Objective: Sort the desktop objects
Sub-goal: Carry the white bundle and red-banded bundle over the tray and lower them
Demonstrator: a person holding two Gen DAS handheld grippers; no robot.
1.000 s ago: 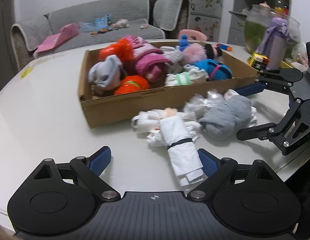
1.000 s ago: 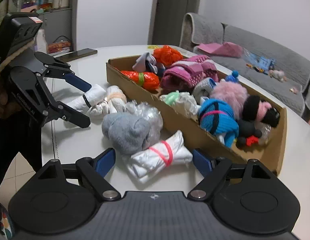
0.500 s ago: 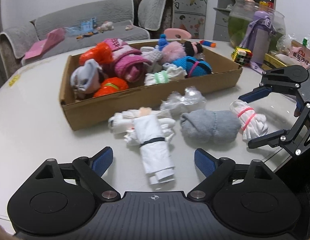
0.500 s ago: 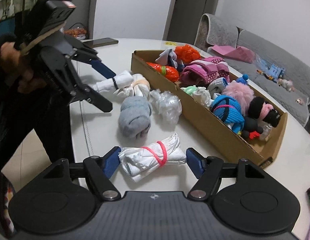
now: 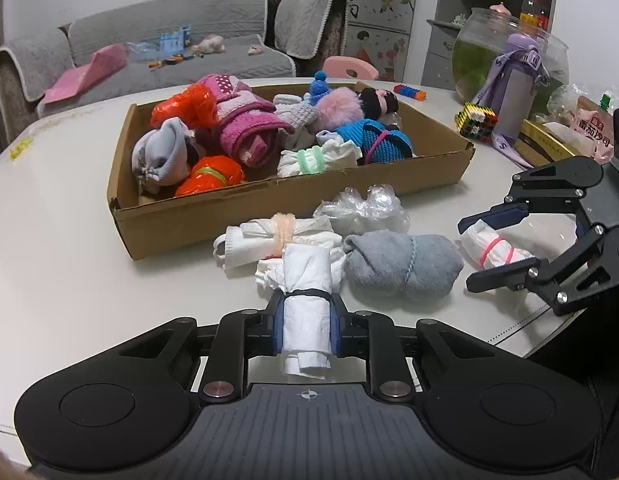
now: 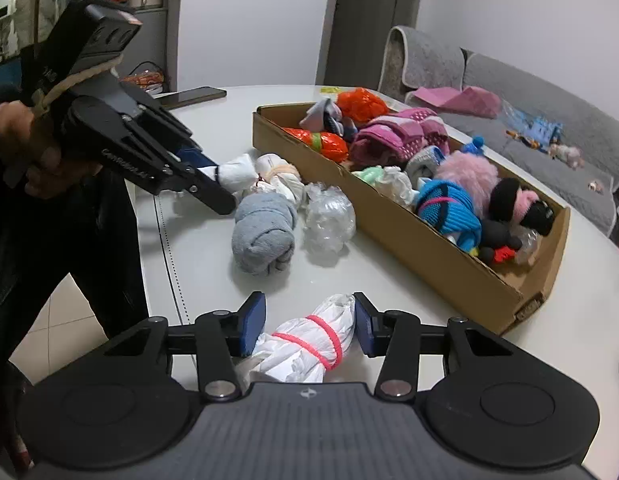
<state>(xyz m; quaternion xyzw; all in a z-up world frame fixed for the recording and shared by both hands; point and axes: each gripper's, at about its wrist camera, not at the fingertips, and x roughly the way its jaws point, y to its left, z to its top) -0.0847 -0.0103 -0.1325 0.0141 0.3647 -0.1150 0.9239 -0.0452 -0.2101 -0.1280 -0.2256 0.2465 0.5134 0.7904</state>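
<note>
- Box [image 5: 293, 220] position governs the coming move: it lies ahead of both grippers, beyond the loose bundles on the table [image 5: 61, 248], its long side facing the left gripper and running away to the right of the right one.
- Left gripper [image 5: 305, 330]: jaws have just been closing and now pinch a white roll [image 5: 307, 280] bound with a dark band. The roll's long axis runs straight along the fingers, toward the box.
- Right gripper [image 6: 309, 330]: jaws have just been closing around a white bundle [image 6: 305, 340] tied with pink bands. The right pad touches it; the left pad appears just apart, so a firm grip is not confirmed. The bundle lies at a slant between the pads.
- Nearer hand, as judged: the left, with only a peach-tied bundle [image 5: 269, 236] between its roll and the box wall.
- Grey roll [image 5: 401, 264] and plastic wad [image 5: 361, 212] lie between the two grippers, near the box.
- Clearance: each load must rise above the box wall before travelling forward.
</note>
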